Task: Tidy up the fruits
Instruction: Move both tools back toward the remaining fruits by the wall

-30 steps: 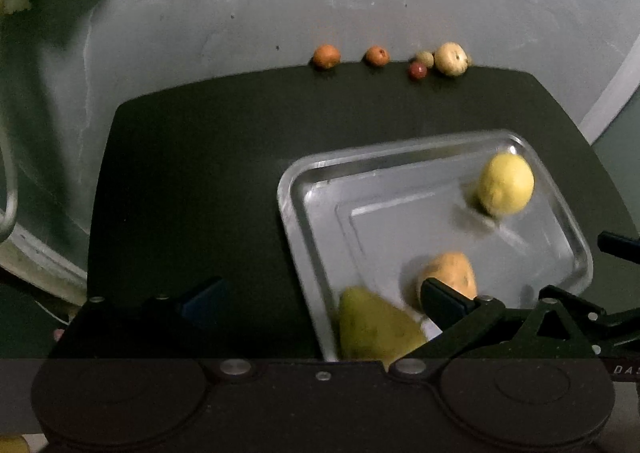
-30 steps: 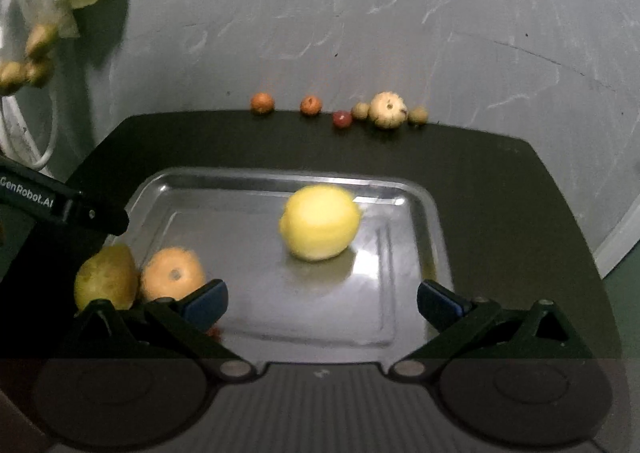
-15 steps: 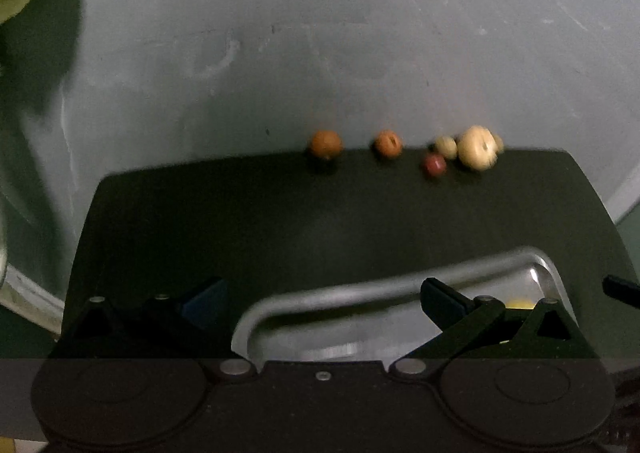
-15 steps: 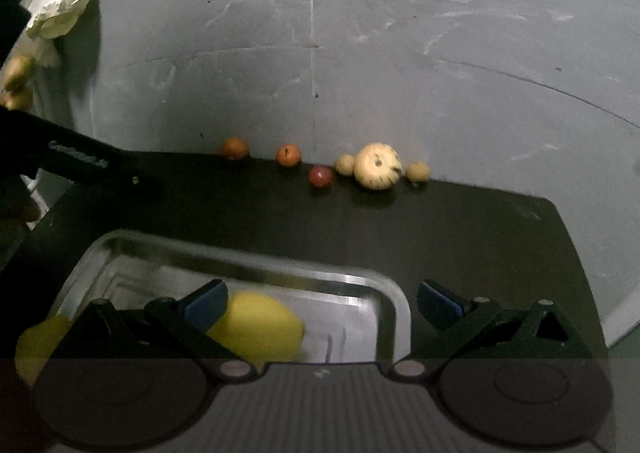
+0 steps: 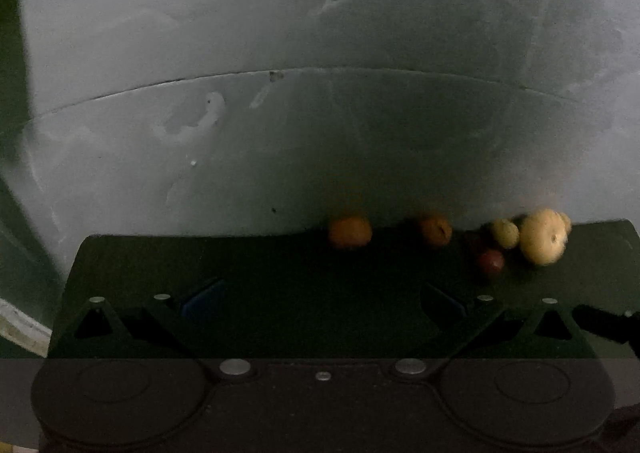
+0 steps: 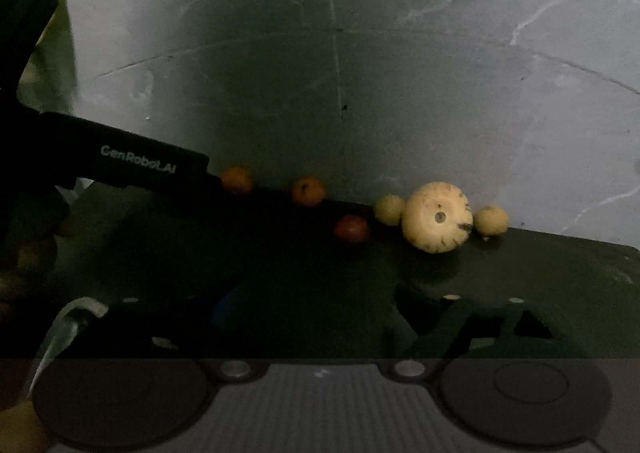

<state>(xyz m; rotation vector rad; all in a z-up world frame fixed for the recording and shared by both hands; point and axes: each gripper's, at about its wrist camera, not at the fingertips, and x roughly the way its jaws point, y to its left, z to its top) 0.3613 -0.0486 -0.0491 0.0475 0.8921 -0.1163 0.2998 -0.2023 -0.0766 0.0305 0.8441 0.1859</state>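
Observation:
A row of small fruits lies along the back edge of the dark table, against the grey wall: two orange fruits [image 5: 349,231] [image 5: 435,229], a dark red one [image 5: 490,261], a small pale one [image 5: 505,233] and a larger pale yellow ribbed fruit [image 5: 543,237]. The right wrist view shows the same row: orange fruits [image 6: 237,179] [image 6: 307,191], red fruit [image 6: 351,228], ribbed fruit [image 6: 438,216], with a small pale fruit [image 6: 491,219] on its right. My left gripper [image 5: 322,299] is open and empty, short of the row. My right gripper [image 6: 310,303] is open and empty.
The left gripper's black body [image 6: 120,163] reaches in from the left in the right wrist view. A corner of the metal tray [image 6: 72,317] shows at the lower left there. The grey wall [image 5: 320,113] stands right behind the fruits.
Both grippers have moved forward toward the back of the table. The tray with the lemon, pear and orange fruit has dropped out of view below. The back row of fruits looks larger.

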